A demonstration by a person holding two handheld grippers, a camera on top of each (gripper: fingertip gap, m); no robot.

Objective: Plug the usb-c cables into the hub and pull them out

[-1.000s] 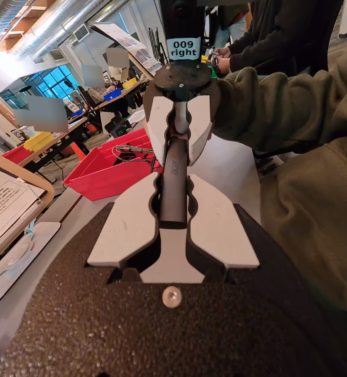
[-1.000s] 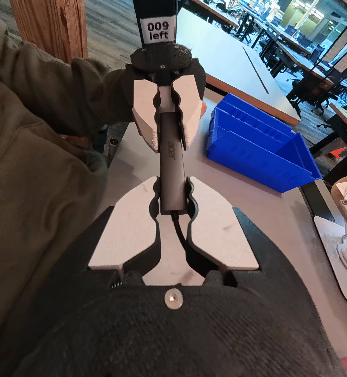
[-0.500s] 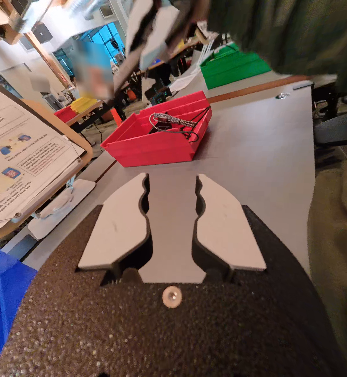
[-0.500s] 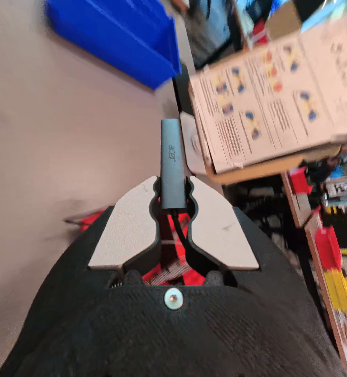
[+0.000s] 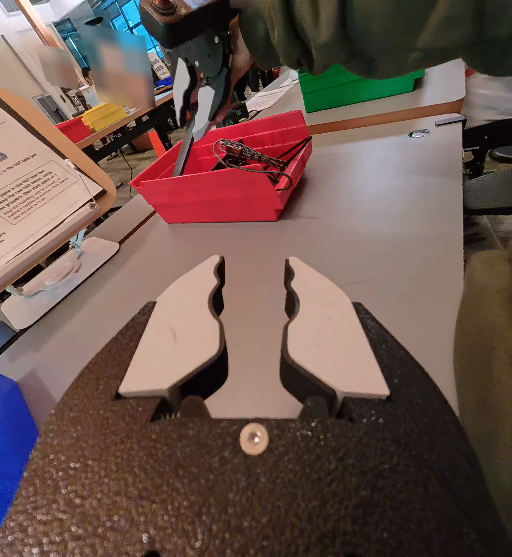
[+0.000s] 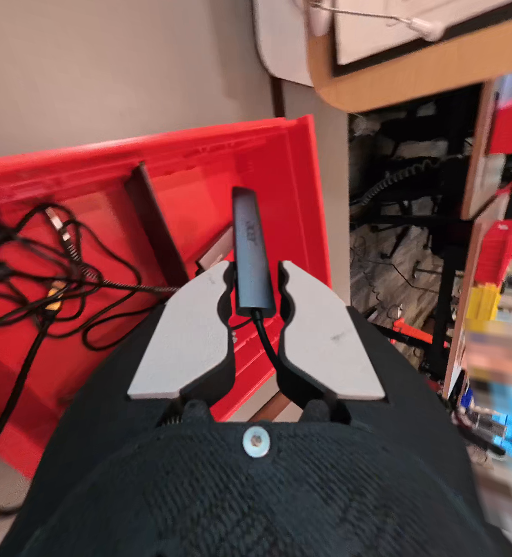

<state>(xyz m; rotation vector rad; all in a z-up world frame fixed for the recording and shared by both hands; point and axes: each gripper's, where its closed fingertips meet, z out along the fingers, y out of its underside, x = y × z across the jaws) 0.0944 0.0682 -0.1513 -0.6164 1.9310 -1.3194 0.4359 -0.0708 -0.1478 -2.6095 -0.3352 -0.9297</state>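
My right gripper [image 6: 254, 271] pinches the slim grey metal hub [image 6: 250, 250] mid-frame over the red plastic bin [image 6: 303, 193] of tangled black cables [image 6: 68, 289], left gripper [image 5: 254, 289] jaws spread, empty over the smooth grey table [image 5: 369, 211].

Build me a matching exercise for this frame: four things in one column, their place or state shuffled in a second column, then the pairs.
Things
1. left tongs
2. hub
3. braided cable
4. green bin

Place or state
A. lying in the red bin
B. on the far table
C. open and empty, over the grey table
D. gripped by the right tongs, tip lowered into the red bin

Pairs: 1-C, 2-D, 3-A, 4-B
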